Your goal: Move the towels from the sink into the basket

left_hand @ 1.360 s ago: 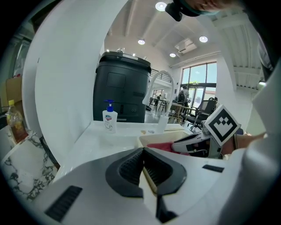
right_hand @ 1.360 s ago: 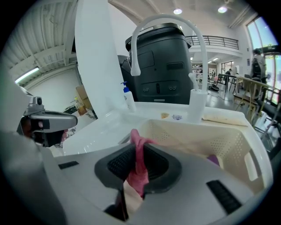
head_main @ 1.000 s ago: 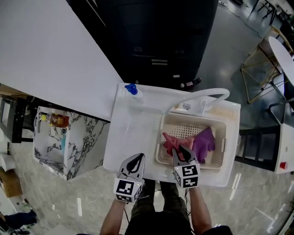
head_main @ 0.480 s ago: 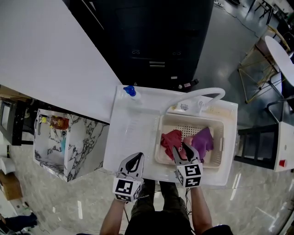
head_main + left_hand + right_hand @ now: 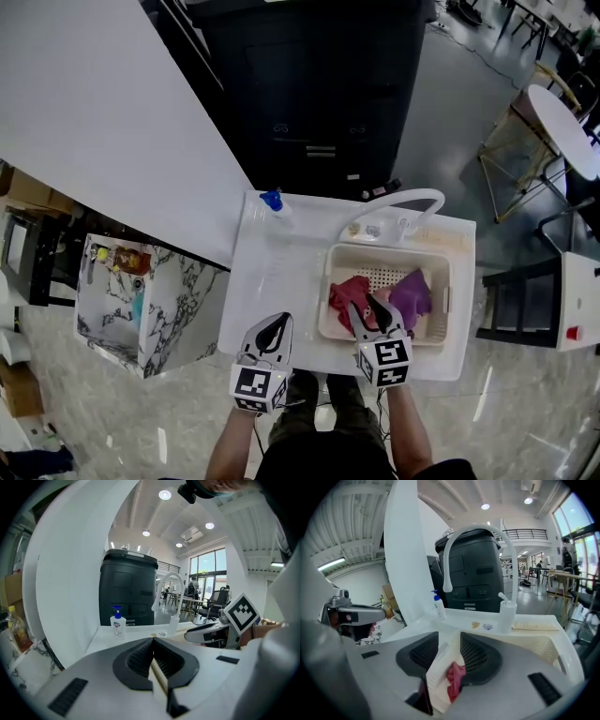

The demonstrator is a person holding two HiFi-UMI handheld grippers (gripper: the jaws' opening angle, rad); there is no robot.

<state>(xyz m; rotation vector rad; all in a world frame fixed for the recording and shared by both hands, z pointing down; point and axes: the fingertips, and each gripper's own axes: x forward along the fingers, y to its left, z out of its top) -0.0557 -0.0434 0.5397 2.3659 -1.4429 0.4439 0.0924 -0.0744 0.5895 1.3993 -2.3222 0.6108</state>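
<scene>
Right gripper, its jaws having just been opening and now spread on nothing, is hovering over the red towel lying beside the purple towel in the basket. Left gripper is idling pressed together, empty. Cloth snagging a pad could be dragging a towel back out.

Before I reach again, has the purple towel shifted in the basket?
No. The purple towel stays in the right part of the basket, beside the red towel.
</scene>
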